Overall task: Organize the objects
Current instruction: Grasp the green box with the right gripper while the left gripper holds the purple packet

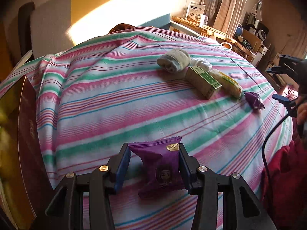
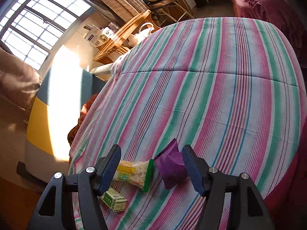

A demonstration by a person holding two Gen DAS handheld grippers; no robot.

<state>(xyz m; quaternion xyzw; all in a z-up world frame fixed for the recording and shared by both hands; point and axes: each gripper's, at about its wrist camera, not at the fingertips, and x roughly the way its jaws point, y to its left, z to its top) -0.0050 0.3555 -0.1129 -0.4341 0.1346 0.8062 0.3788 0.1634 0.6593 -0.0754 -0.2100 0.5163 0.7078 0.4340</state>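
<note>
Striped bedsheet [image 1: 119,99] with snack packets [image 1: 231,84]

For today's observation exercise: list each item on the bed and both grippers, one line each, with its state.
Left gripper: shut on purple packet.
Right gripper: open, empty.
Second purple packet: lying loose.
Green-ended snack: lying flat.
Green box: closed, on its side.
White cloth: rolled up.

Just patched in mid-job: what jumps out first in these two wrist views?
The striped bedsheet fills both views. In the left wrist view, the left gripper pinches a purple snack packet. The right gripper hangs open over a second purple packet, beside a yellow-green snack bar.
</note>
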